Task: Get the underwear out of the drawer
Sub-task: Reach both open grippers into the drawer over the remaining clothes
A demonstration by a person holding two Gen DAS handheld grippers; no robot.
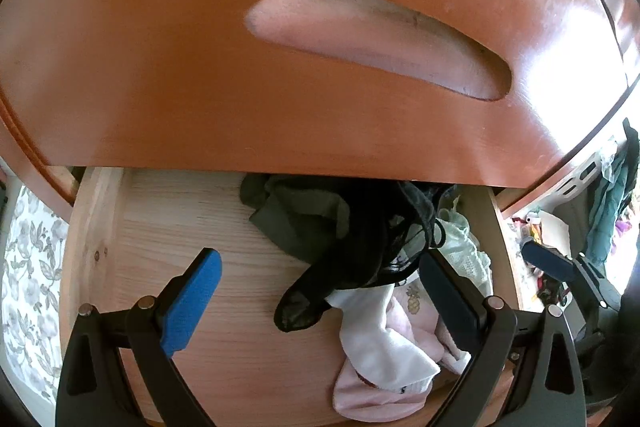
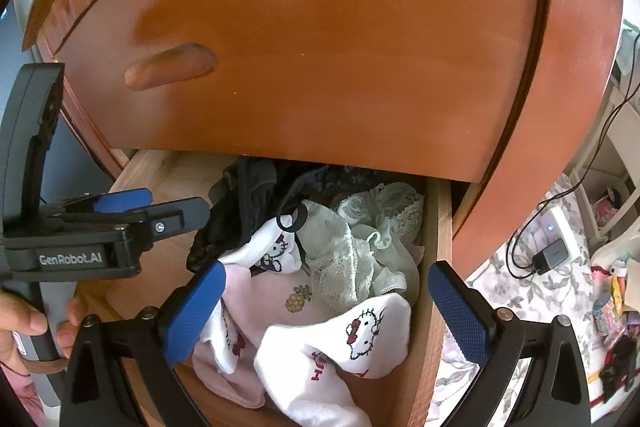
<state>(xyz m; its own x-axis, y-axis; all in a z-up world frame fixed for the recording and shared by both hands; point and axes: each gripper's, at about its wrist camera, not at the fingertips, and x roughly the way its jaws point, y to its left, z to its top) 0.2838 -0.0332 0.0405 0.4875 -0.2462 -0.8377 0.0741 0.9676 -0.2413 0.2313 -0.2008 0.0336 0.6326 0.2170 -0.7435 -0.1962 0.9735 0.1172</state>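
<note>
left gripper (image 1: 320,291) – fingers wide, angled down over drawer (image 1: 160,235) | right gripper (image 2: 328,311) – wide too, empty | underwear (image 2: 360,259): lacy, cotton heap in pale-wood drawer's right side

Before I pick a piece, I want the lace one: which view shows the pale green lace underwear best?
The right wrist view: the pale green lace underwear lies fully exposed. The left wrist view shows only its edge behind black fabric.
</note>
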